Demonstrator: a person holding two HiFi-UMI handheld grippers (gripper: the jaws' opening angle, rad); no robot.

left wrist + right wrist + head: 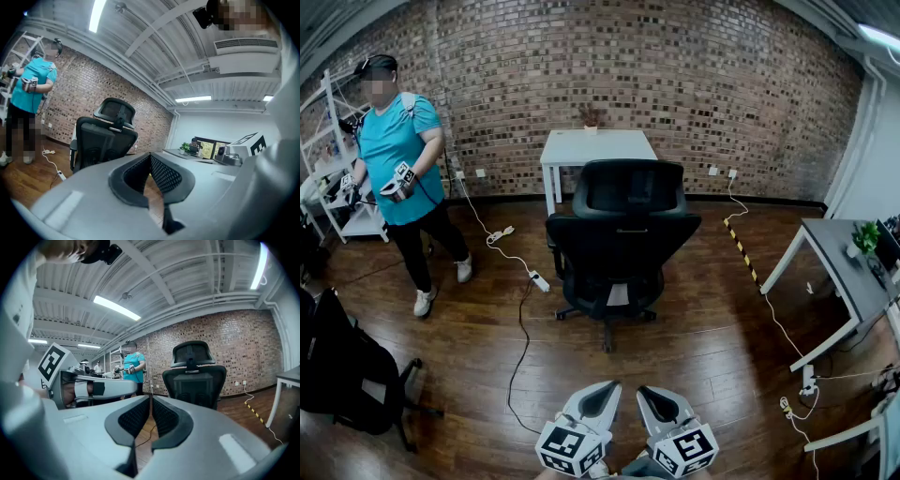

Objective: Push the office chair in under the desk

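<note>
Noted chair (622, 239) mid-floor, backrest toward left gripper (602, 394) and right gripper (654, 401), well apart from both and short of desk (598, 147) at the brick wall (722, 94), not under it. Saw bare floor (703, 347) from grippers up to chair base, cable (522, 328) trailing left of it. Found both jaw pairs fully closed, side by side, holding nothing.

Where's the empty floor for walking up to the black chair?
Bare wooden floor lies this side of the black office chair, between a thin black cable on the left and the grey desk on the right. Crowded: the chair's left, with a white power strip.
</note>
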